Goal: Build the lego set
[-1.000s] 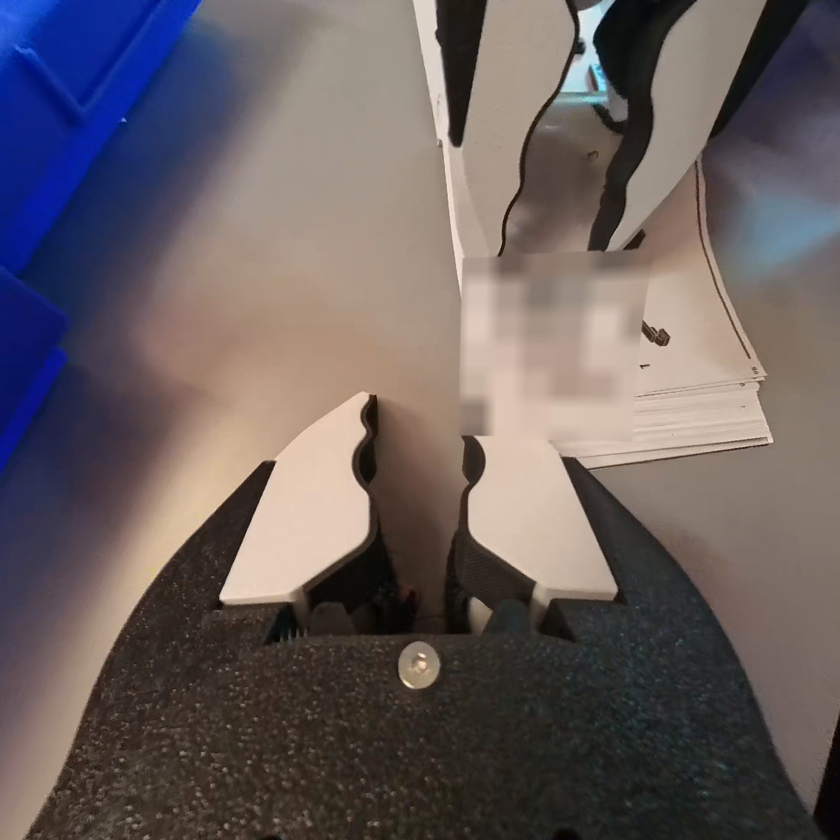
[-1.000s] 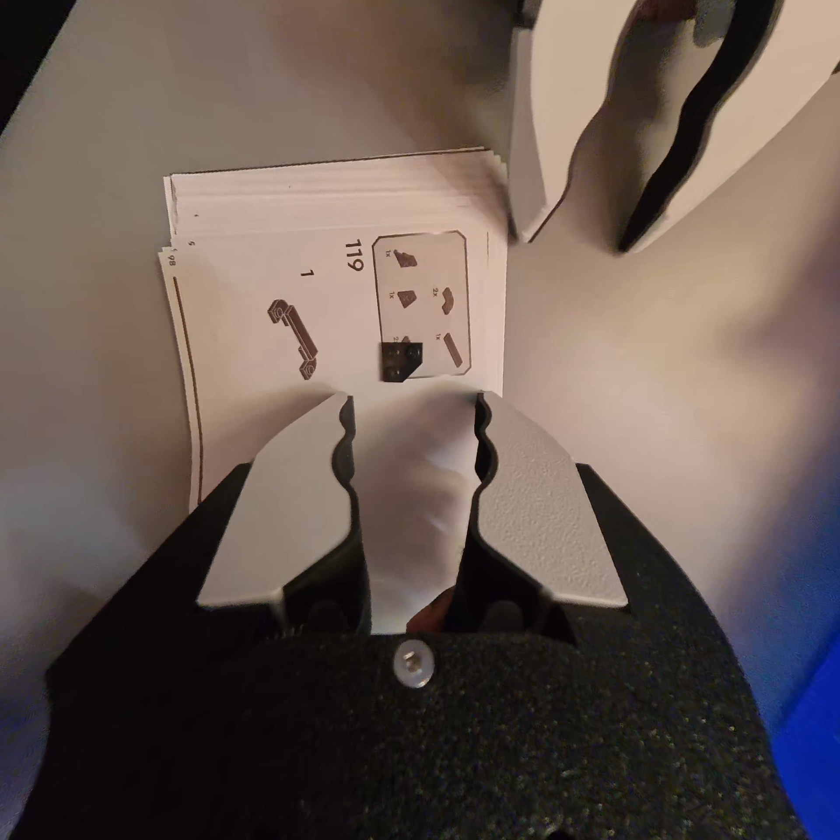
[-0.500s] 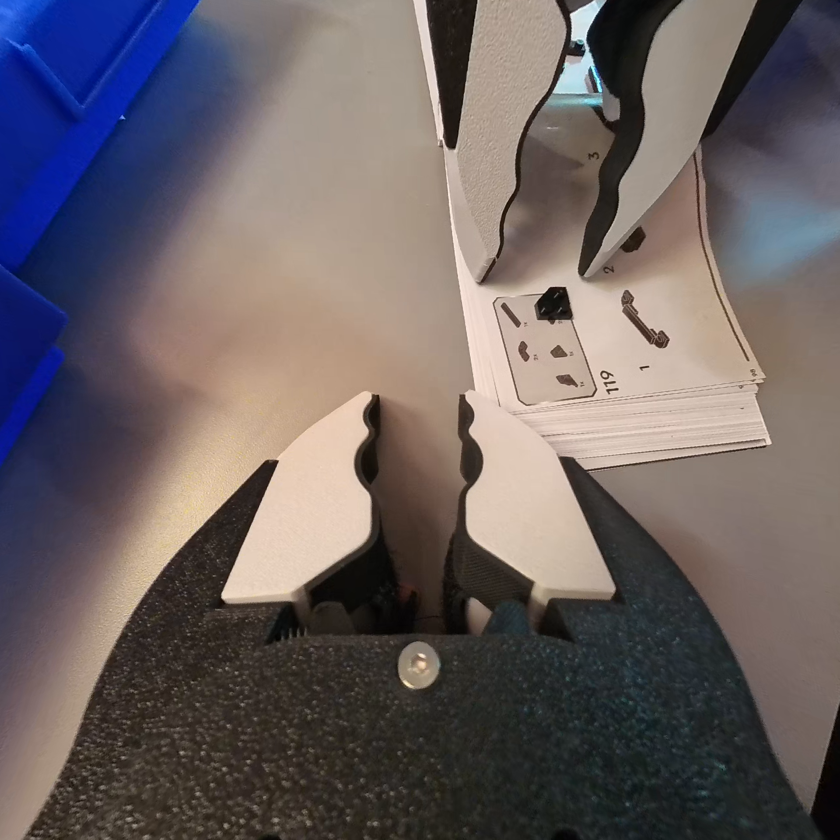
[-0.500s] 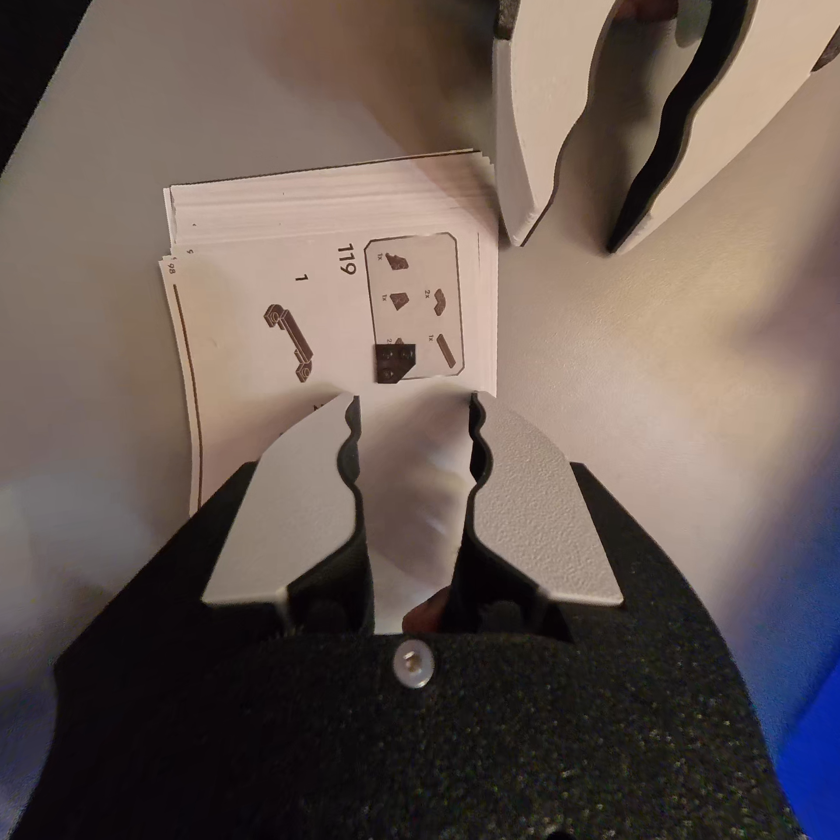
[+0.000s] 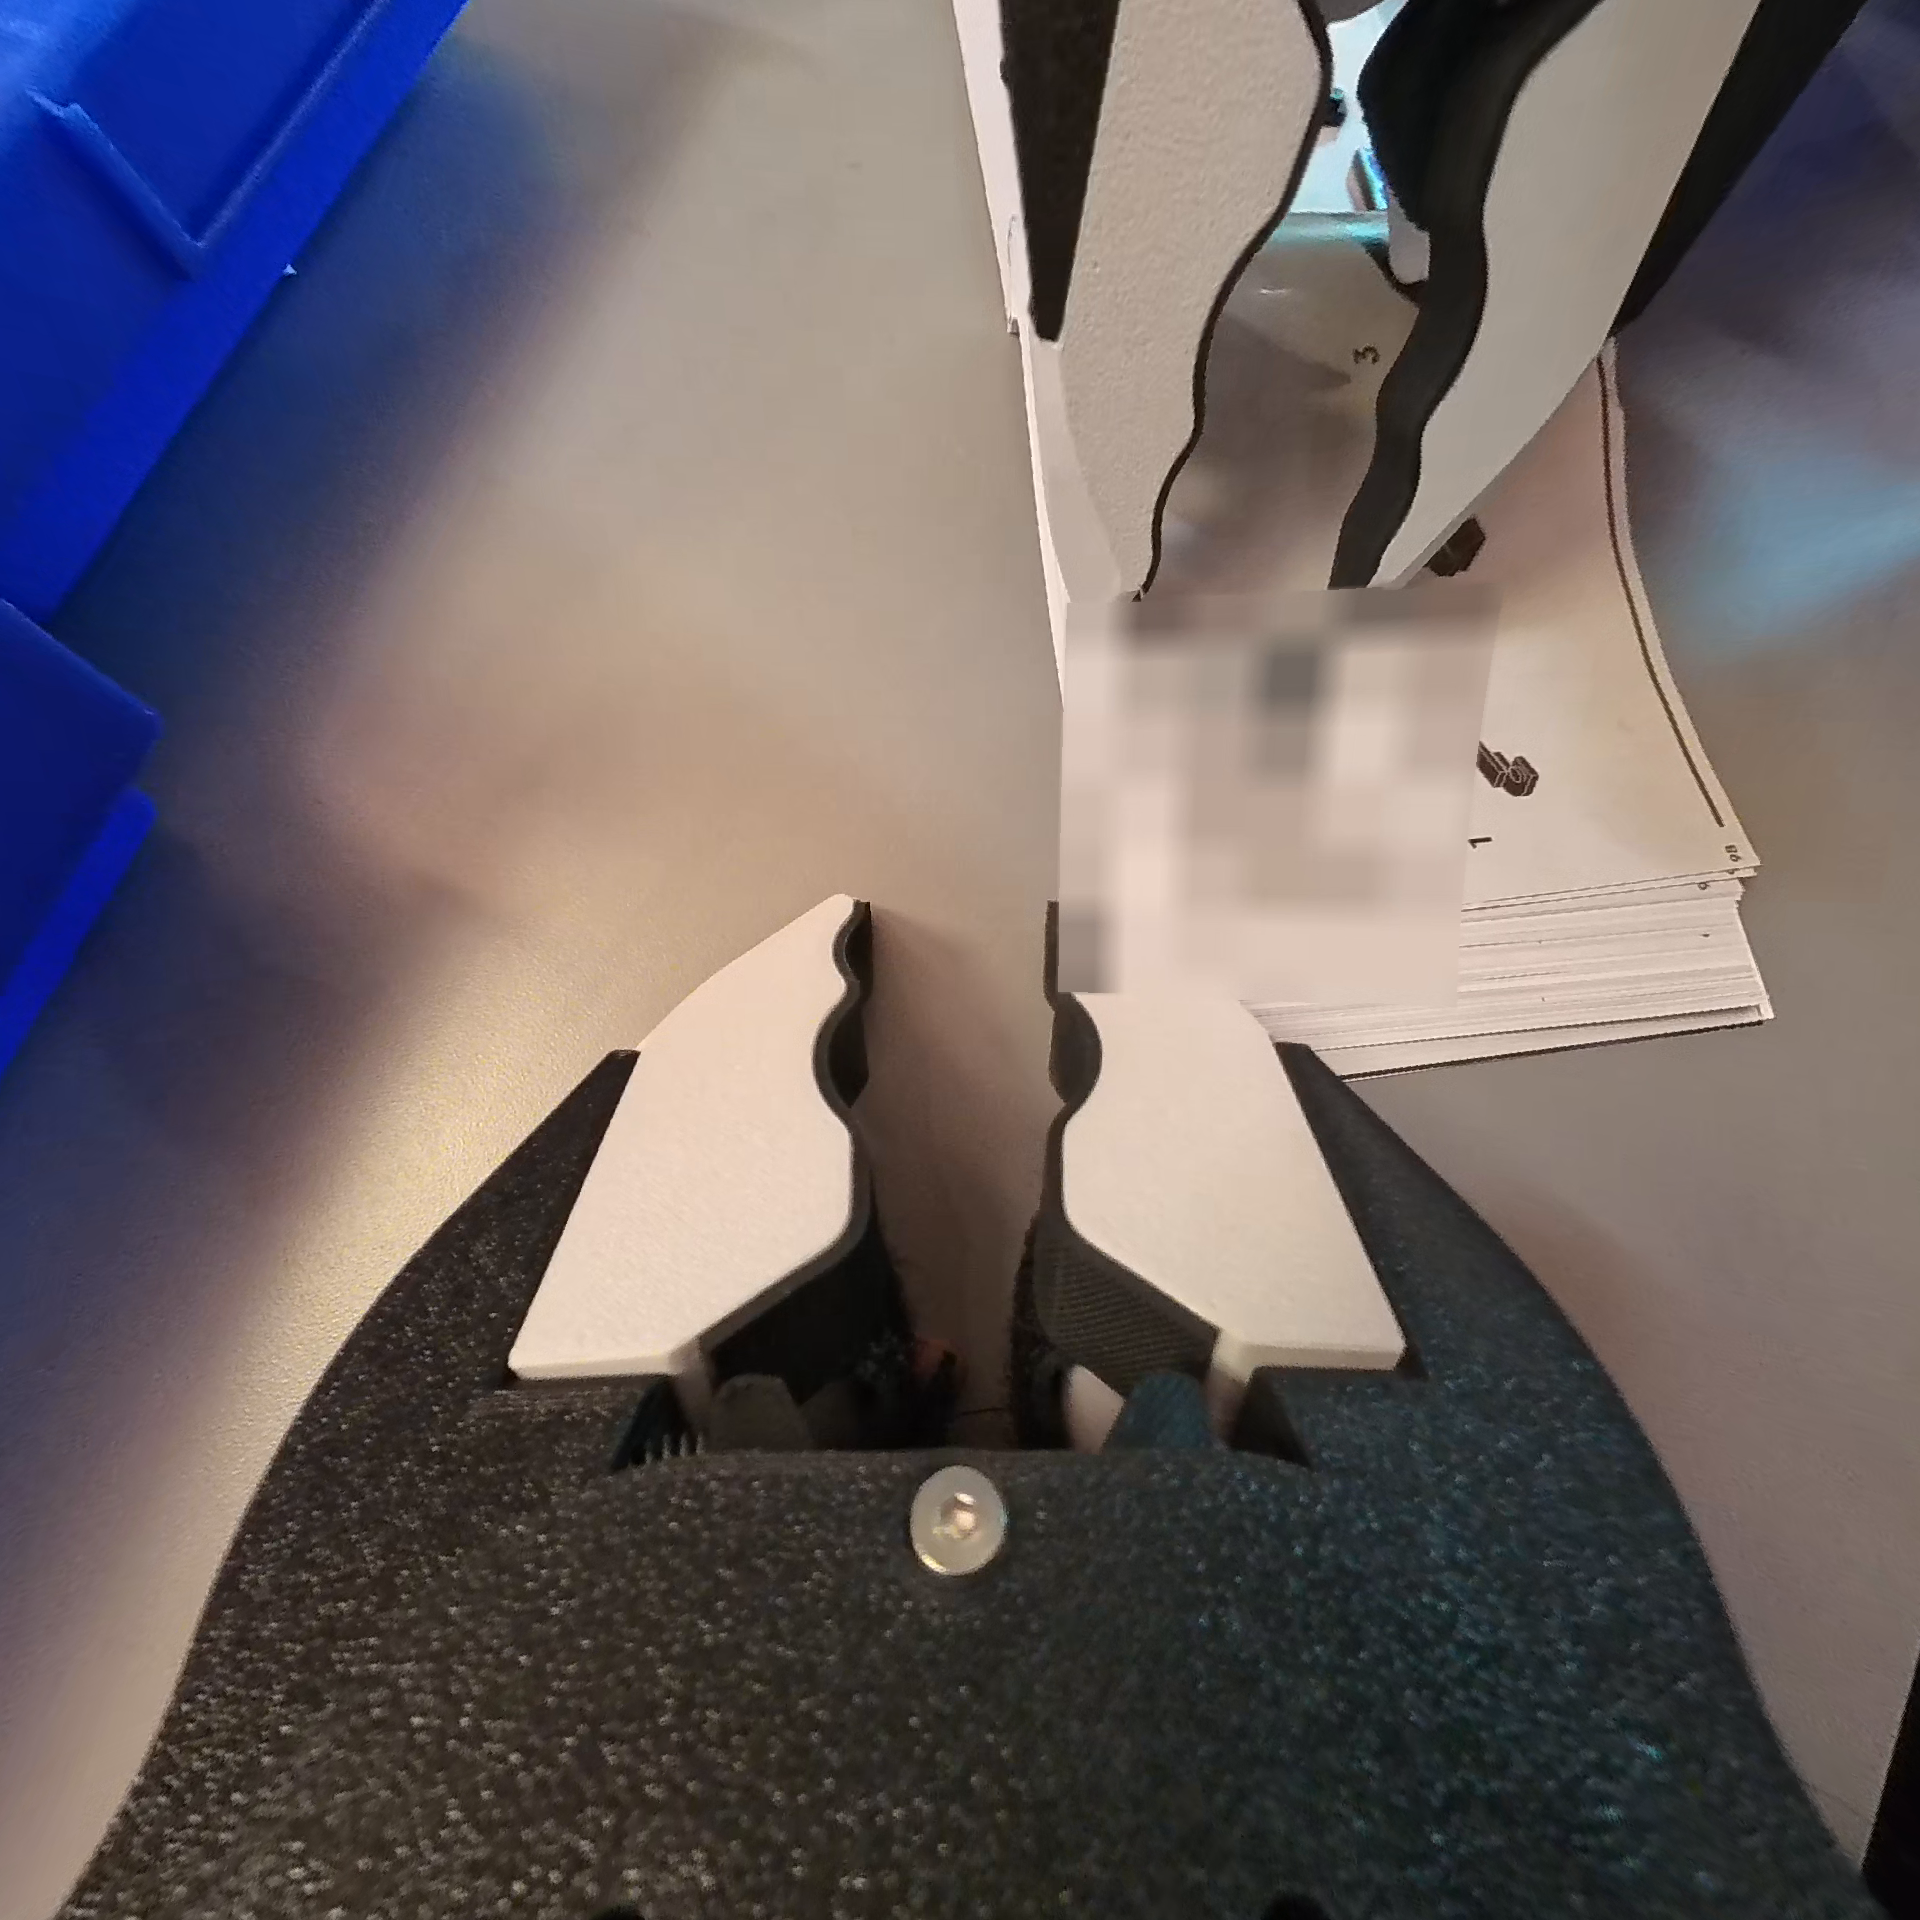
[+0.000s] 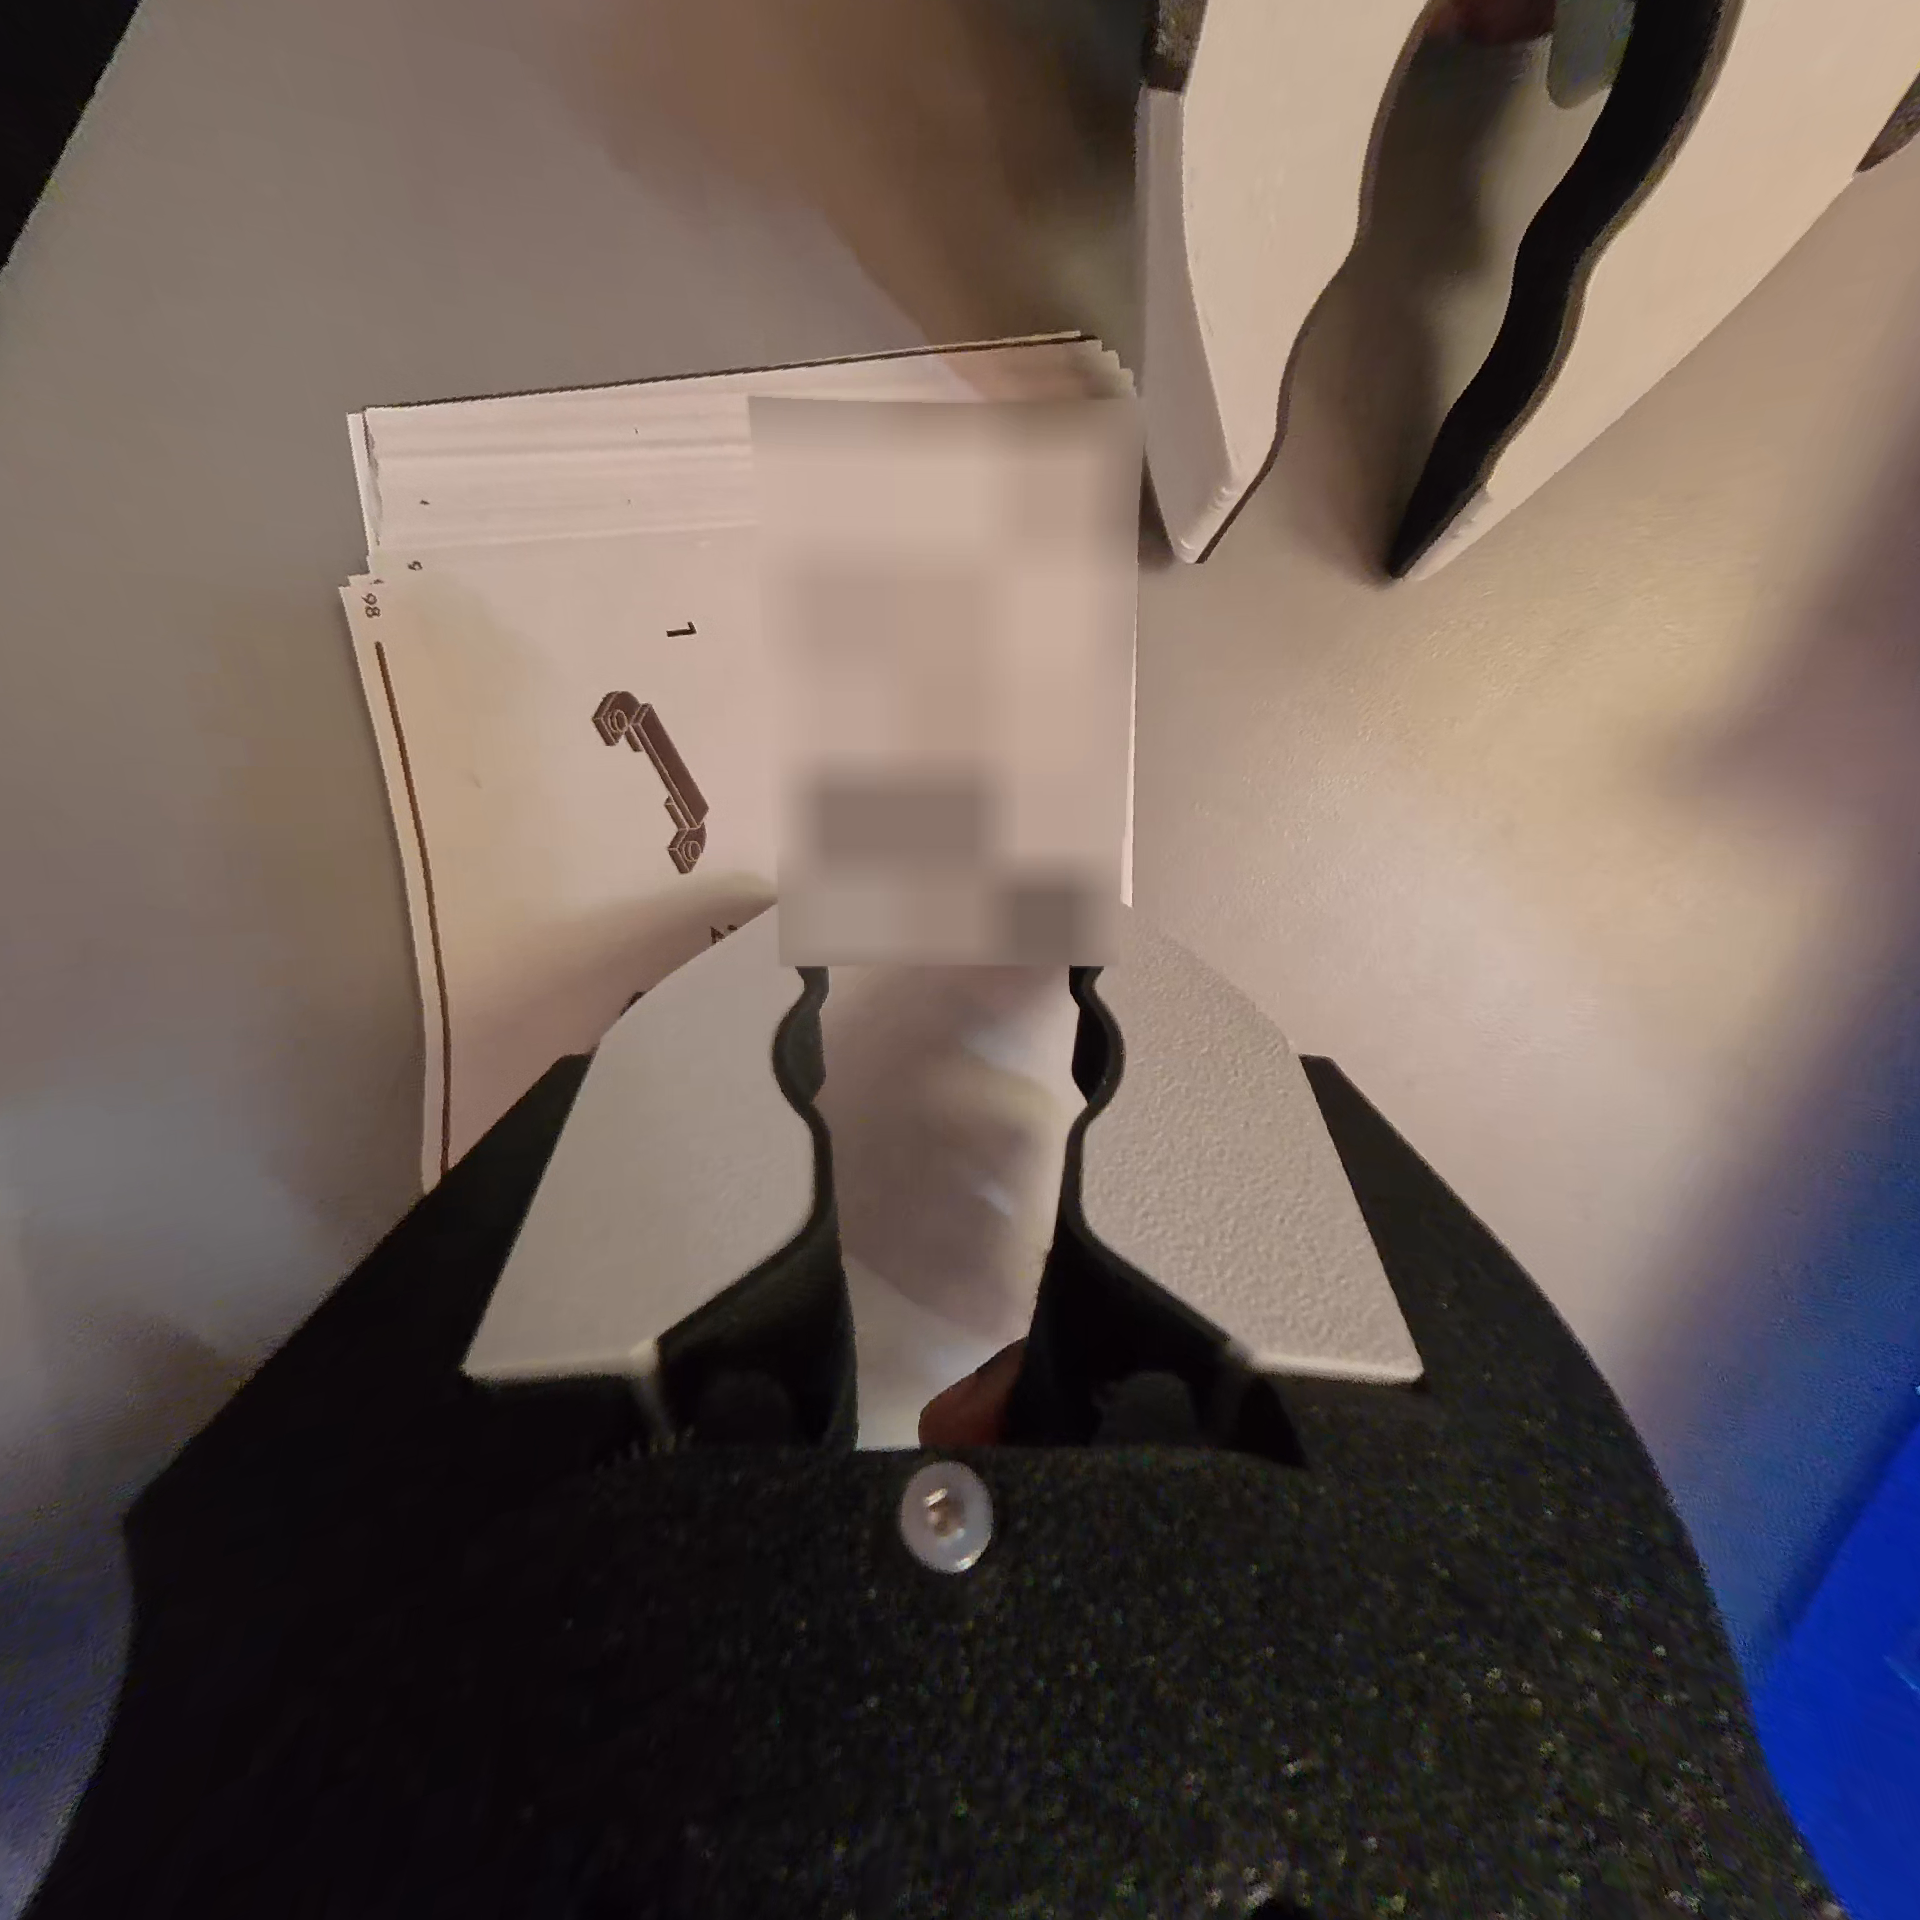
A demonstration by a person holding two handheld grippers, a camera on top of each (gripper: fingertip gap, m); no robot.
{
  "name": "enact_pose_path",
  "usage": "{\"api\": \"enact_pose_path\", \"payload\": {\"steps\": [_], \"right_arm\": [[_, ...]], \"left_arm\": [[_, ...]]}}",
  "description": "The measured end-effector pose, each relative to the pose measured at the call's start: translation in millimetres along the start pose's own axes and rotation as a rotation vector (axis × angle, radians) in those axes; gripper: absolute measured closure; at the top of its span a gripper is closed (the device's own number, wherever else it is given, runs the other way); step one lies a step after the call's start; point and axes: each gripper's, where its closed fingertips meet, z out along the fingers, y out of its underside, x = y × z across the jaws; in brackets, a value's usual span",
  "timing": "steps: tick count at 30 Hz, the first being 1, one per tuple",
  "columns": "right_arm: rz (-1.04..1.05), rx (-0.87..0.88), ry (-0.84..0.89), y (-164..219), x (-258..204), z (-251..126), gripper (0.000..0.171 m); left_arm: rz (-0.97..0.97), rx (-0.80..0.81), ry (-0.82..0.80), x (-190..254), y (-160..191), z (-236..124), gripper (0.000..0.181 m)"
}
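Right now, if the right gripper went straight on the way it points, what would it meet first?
Most likely the open instruction booklet: the right gripper, jaws open and empty, points onto its page. A mosaic patch hides what lies just ahead.

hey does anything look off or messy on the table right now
Only a small thing: the instruction booklet has its top page curling up at the outer edge, and the pages beneath are fanned out unevenly rather than squared. Both the left gripper and right gripper are open and empty. No loose bricks or spills show.
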Motion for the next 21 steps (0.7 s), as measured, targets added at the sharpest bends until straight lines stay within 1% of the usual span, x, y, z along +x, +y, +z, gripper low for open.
{"api": "enact_pose_path", "payload": {"steps": [7,9,11,13,16,19,21], "right_arm": [[0.016,0.014,0.002,0,1,0,0.126],[0.018,0.008,-0.022,0,-2,0,0.121],[0.027,-0.034,-0.022,2,-2,-7,0.119],[0.035,-0.015,0.022,-2,-2,-32,0.121],[0.093,-0.003,0.128,-1,-12,-92,0.124],[0.171,-0.024,0.262,15,-45,-158,0.124],[0.249,-0.034,0.385,32,-72,-195,0.129]], "left_arm": [[0.0,0.0,0.0,0,0,0,0.15],[-0.005,0.001,0.003,0,0,0,0.15],[-0.011,0.002,0.008,0,0,0,0.15],[-0.01,0.002,0.007,0,0,-1,0.15],[-0.009,0.002,0.004,-1,0,-1,0.15],[0.001,0.0,-0.005,-1,0,-1,0.15],[0.009,-0.001,-0.014,-2,0,0,0.15]]}}
